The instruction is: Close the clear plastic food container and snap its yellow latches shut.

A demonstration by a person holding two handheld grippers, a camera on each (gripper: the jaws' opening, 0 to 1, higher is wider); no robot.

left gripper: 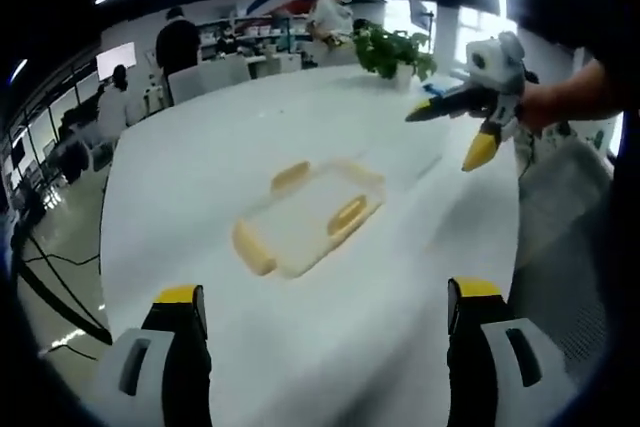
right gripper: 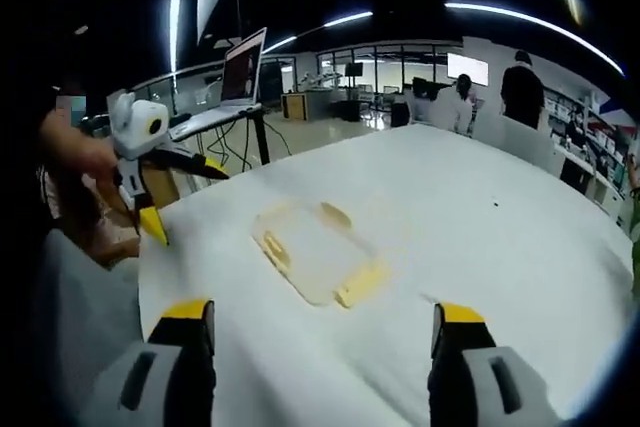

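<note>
The clear plastic food container [left gripper: 312, 219] lies flat on the white table [left gripper: 200, 177], with yellow latches [left gripper: 347, 215] sticking out from its sides. My left gripper [left gripper: 328, 297] hangs open above the table, short of the container, nothing between its jaws. The right gripper [left gripper: 445, 137], held by a hand, hovers open beyond the container's right side. In the right gripper view the container [right gripper: 315, 247] lies ahead of my open right gripper [right gripper: 322, 312]. The left gripper [right gripper: 185, 197] is off to the left, above the table's edge. Blur hides whether the lid is seated.
A potted plant [left gripper: 395, 50] stands at the table's far end. A laptop [right gripper: 243, 67] sits on a stand beyond the table. Several people [right gripper: 520, 87] and desks fill the background. The table edge [right gripper: 150, 257] runs close by the person's sleeve.
</note>
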